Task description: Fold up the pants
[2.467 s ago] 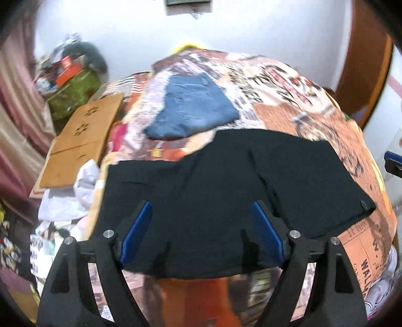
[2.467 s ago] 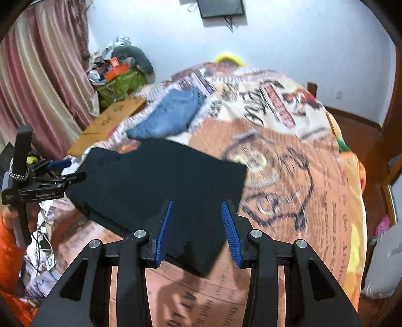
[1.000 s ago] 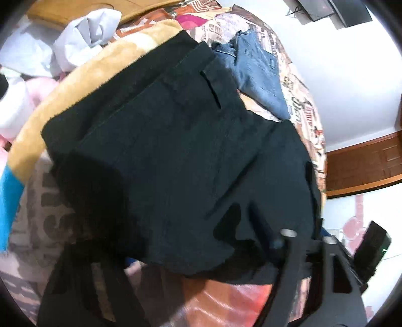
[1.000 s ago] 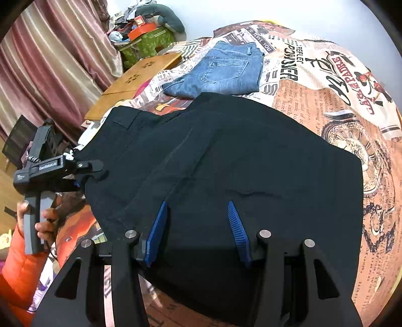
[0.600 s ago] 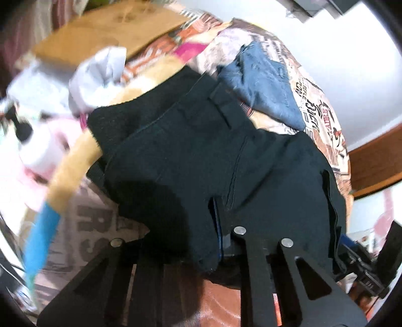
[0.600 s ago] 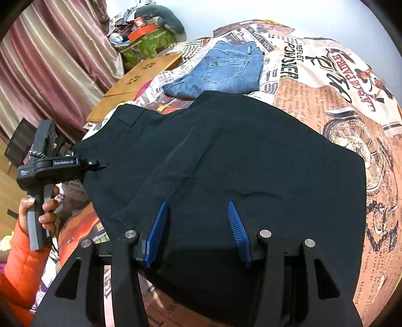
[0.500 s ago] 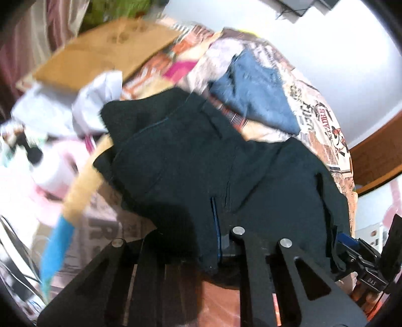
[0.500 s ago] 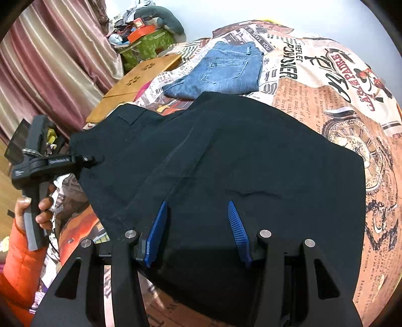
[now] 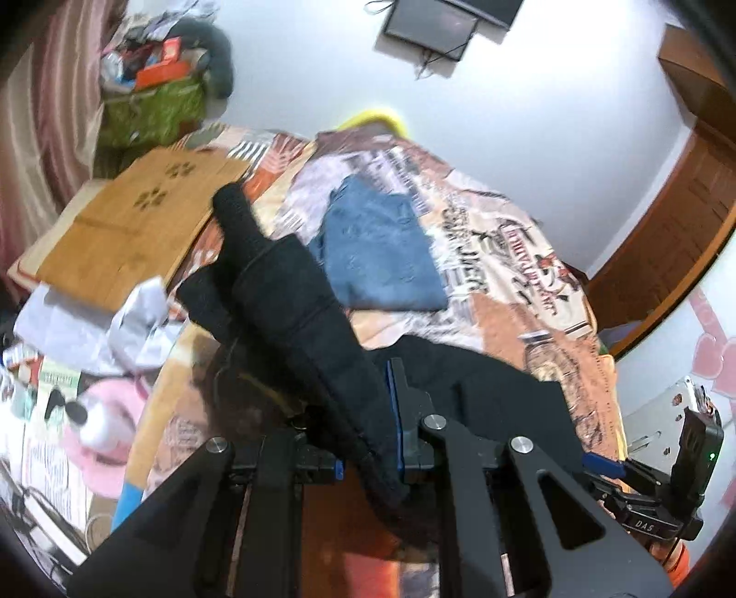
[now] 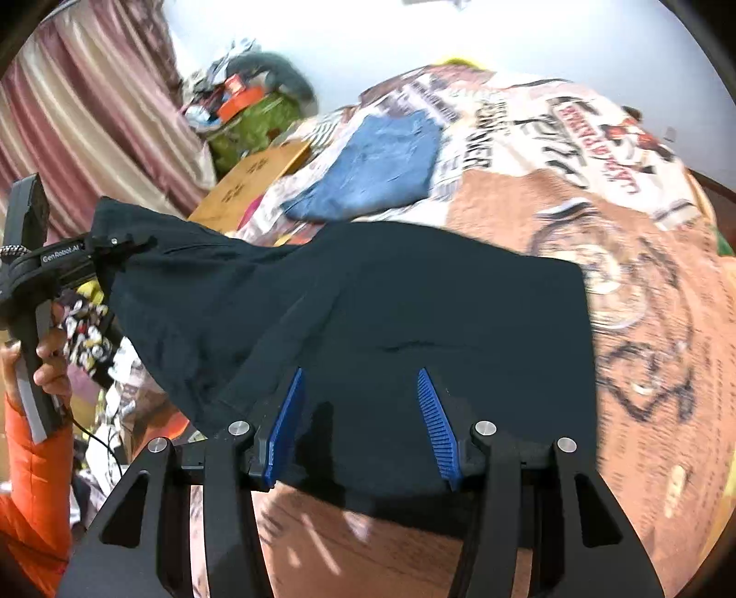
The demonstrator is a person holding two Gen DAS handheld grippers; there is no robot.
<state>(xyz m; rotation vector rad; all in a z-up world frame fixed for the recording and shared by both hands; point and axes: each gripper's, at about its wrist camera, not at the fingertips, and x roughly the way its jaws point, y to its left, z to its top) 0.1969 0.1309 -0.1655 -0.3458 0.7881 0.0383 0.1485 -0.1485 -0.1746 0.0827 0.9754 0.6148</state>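
Room: white walls, a striped pink curtain [image 10: 92, 106] on one side, a dark screen [image 9: 441, 23] mounted high on the wall, a brown wooden door [image 9: 667, 221] to the other side.
Bed: covered by a printed bedspread [image 10: 644, 239] in orange, cream and brown with newspaper-style lettering and a clock motif.
Black pants [image 10: 414, 313]: spread over the near part of the bedspread; most of the cloth lies flat, while one corner on the left is lifted off the bed and hangs in a drape.
Left gripper [image 9: 368, 441]: jaws closed tight on a bunched fold of the black pants, which rises ahead of the fingers in a dark ridge; in the right wrist view its tip [image 10: 115, 241] pinches the raised corner.
Left hand [image 10: 46, 359]: wrapped around the grey handle of that gripper, with an orange sleeve [image 10: 32, 497] below it.
Right gripper [image 10: 359, 423]: blue pads stand apart at a middling width, over the near edge of the black pants; whether either pad touches the cloth cannot be told.
Blue jeans [image 10: 372, 170]: folded, lying farther up the bed, beyond the black pants and apart from them.
Wooden board [image 9: 138, 225]: beside the bed, with paw-shaped cut-outs.
Green bag [image 10: 253, 119]: in the corner, piled with clutter.
Floor side: white papers [image 9: 87, 331] and a pink item [image 9: 110, 437] below the board.
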